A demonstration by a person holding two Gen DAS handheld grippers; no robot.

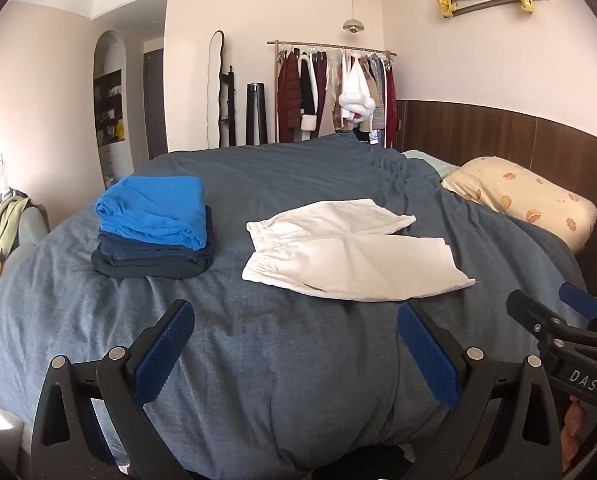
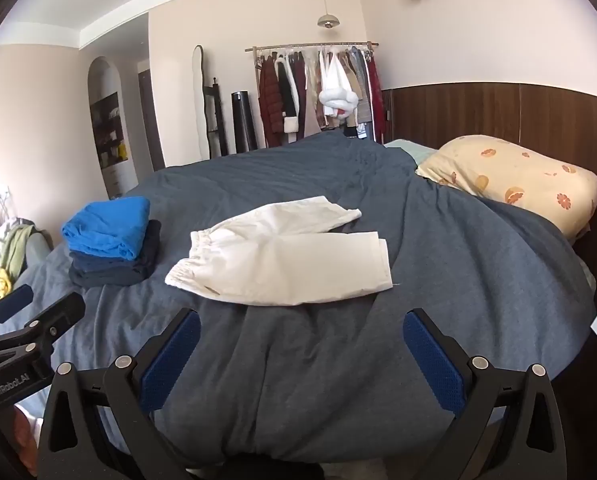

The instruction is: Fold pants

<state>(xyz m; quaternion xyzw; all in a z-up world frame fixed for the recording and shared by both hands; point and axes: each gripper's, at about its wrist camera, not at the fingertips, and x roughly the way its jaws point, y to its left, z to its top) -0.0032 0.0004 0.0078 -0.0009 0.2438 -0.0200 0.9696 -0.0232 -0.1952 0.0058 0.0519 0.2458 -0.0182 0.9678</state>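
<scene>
Rumpled grey duvet (image 1: 258,360) bears creased white cotton pants (image 1: 350,252).

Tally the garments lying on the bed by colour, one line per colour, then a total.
White: 1, the pants, spread flat.
Bright blue: 1, on top of the stack.
Dark, navy to near black: 2 or 3 folded layers under it; the views do not show where one piece ends, so I count at least 2.
Total: at least 4.

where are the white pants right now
The white pants lie spread flat mid-bed on the grey-blue duvet, right of the folded stack and left of the pillow, ahead of both open grippers.
</scene>
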